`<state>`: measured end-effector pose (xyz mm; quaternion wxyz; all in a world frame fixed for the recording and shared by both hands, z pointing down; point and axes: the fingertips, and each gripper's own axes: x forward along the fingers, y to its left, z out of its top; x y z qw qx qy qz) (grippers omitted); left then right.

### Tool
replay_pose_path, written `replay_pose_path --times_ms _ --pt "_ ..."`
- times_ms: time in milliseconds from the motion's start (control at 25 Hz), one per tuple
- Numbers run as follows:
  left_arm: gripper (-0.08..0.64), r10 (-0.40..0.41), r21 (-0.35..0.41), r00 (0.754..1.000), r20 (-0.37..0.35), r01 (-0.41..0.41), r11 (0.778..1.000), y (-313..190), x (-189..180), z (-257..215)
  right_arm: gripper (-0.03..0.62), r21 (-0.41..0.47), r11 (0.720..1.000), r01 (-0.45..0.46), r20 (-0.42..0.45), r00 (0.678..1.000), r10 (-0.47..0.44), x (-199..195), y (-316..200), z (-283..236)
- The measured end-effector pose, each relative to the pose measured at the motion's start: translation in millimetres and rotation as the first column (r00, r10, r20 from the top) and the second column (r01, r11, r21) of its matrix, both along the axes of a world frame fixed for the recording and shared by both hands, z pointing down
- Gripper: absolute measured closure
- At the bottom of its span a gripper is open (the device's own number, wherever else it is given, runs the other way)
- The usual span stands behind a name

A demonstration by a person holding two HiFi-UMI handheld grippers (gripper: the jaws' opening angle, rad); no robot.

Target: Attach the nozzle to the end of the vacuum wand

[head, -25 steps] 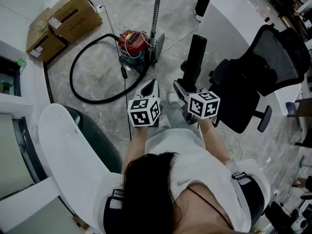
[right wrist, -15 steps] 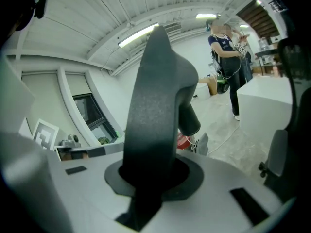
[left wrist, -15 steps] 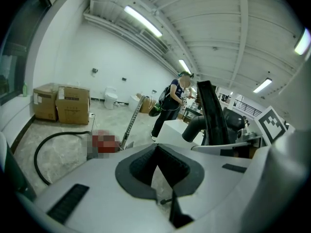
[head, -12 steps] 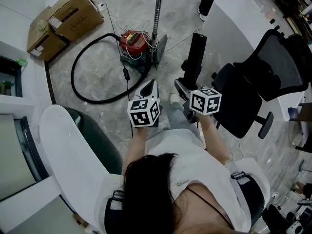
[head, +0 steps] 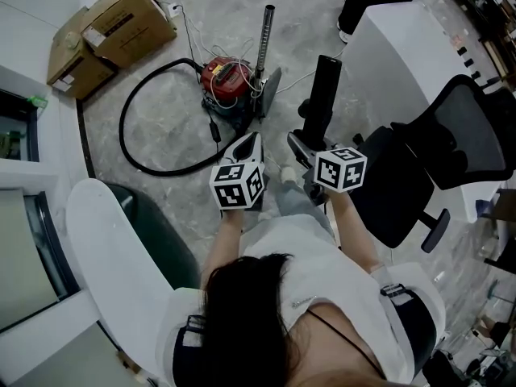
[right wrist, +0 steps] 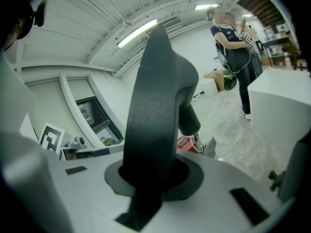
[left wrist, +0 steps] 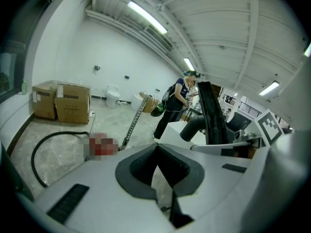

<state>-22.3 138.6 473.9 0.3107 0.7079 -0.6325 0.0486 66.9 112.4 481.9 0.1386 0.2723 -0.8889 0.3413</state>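
the black nozzle [head: 322,95] is pinched upright in the right claw [head: 303,142], right of the red vacuum [head: 228,77] and apart from it. the metal wand [head: 263,39] stands at the vacuum's right edge with its top end bare, and the left claw [head: 248,145] is pressed together on nothing, nearer the person than the vacuum. this looks like the approach step: next the nozzle's socket needs lining up with the wand's tip. there is open floor in front of the vacuum, the hose [head: 137,135] loops to its left, and an office chair [head: 451,151] and white bench [head: 387,55] crowd its right.
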Motion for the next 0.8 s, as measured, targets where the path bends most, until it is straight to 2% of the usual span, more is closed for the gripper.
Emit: replay_pose_path --times_ms 240,800 --pt "0.558 -0.034 -0.005 0.999 0.008 0.034 0.999 -39 -3 -1 0.515 -0.001 0.999 0.051 0.003 0.999 -0.051 -1 -37 0" --pt "0.558 -0.095 -0.005 0.995 0.032 0.096 0.995 -118 -1 -1 0.515 -0.01 0.995 0.104 0.04 0.994 -0.104 6 -122 -3"
